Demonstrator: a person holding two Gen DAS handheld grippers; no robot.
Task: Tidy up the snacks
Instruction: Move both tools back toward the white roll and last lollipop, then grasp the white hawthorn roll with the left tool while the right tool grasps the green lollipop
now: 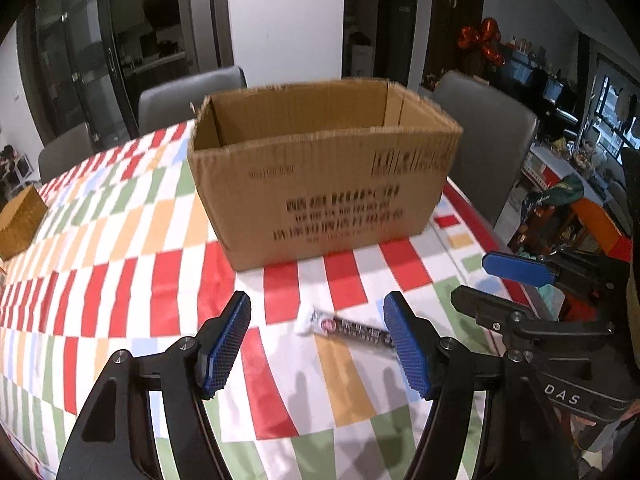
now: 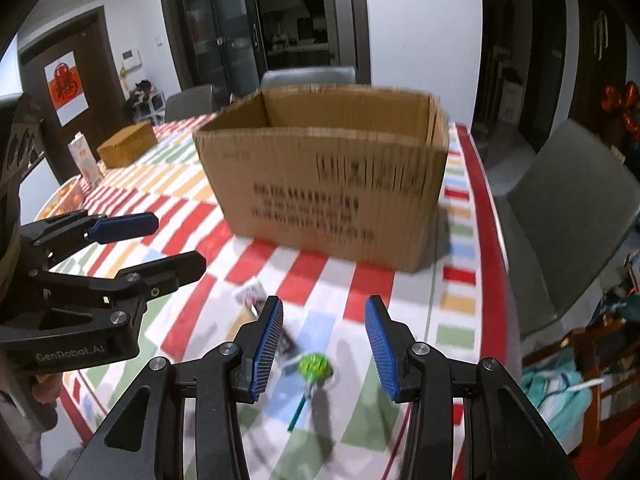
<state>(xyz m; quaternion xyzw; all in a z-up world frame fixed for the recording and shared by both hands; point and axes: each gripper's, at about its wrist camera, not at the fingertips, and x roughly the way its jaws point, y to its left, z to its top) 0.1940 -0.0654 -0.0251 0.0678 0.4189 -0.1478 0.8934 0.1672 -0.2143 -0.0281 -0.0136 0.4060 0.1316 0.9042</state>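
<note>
It was a lived-in home dining room. A checked tablecloth [image 1: 120, 280] covered the counter, ringed by grey padded chairs [image 1: 484, 136]; dark glass doors [image 2: 240, 24] opened onto a kitchen. A red paper blessing [image 2: 66, 88] hung on a brown door, and cluttered shelves [image 1: 532, 72] lined one wall.

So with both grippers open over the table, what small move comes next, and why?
Probably lower each gripper onto its snack and close: the left gripper frames the dark stick packet, the right gripper the green lollipop. Neither is gripped; the cardboard box waits open behind.
</note>
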